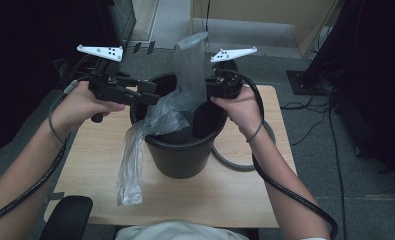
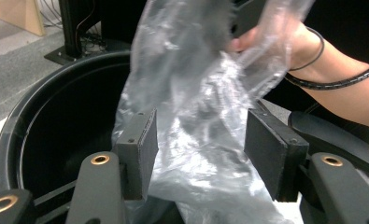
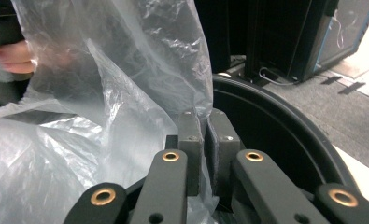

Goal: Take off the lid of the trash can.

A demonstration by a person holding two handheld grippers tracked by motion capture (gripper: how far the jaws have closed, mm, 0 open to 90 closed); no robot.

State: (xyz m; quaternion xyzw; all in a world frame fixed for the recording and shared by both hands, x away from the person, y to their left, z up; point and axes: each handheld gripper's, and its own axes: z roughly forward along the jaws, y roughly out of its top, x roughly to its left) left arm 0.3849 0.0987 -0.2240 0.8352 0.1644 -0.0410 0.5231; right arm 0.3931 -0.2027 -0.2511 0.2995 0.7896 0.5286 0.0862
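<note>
Right gripper clamped on thin bag above bin, left gripper apart around it: probably tearing or slipping out if tugged sideways.

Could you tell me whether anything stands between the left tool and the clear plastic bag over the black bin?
Nothing visible does. The plastic bag already hangs between the open jaws of the left tool, above the black bin. The right tool is shut on another part of the bag.
</note>
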